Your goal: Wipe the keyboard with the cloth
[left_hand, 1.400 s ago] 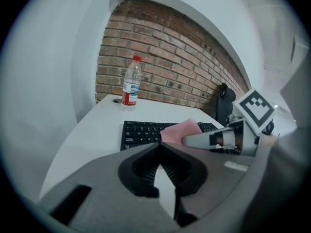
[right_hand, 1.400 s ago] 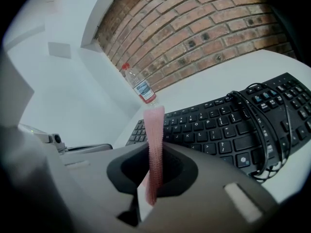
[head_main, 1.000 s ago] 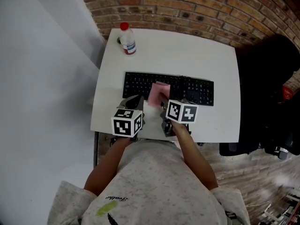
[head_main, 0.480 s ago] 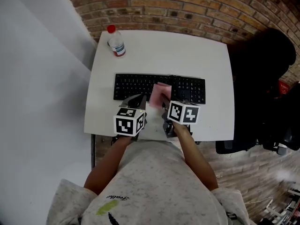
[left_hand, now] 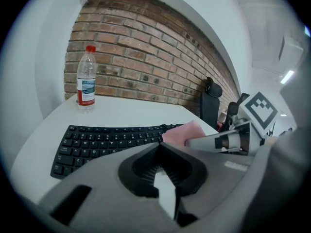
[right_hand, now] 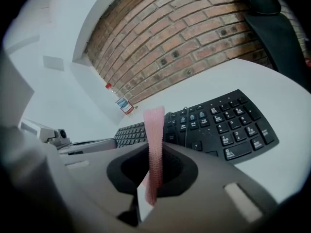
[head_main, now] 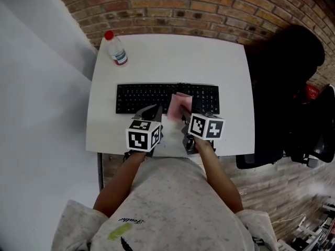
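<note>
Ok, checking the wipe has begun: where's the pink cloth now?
In the head view, the pink cloth is pinched in the right gripper, over the keyboard just right of centre.

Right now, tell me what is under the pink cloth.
The black keyboard lies below the pink cloth, pinched in the right gripper. Keys directly beneath it are covered; contact cannot be told.

— What stands on the bench apart from the work?
— A clear plastic bottle with a red cap, upright at the bench's far left corner.
— And round the bench?
— A brick wall runs along its far edge. A black chair is just off its right side, and there is wooden floor below its near right corner.
</note>
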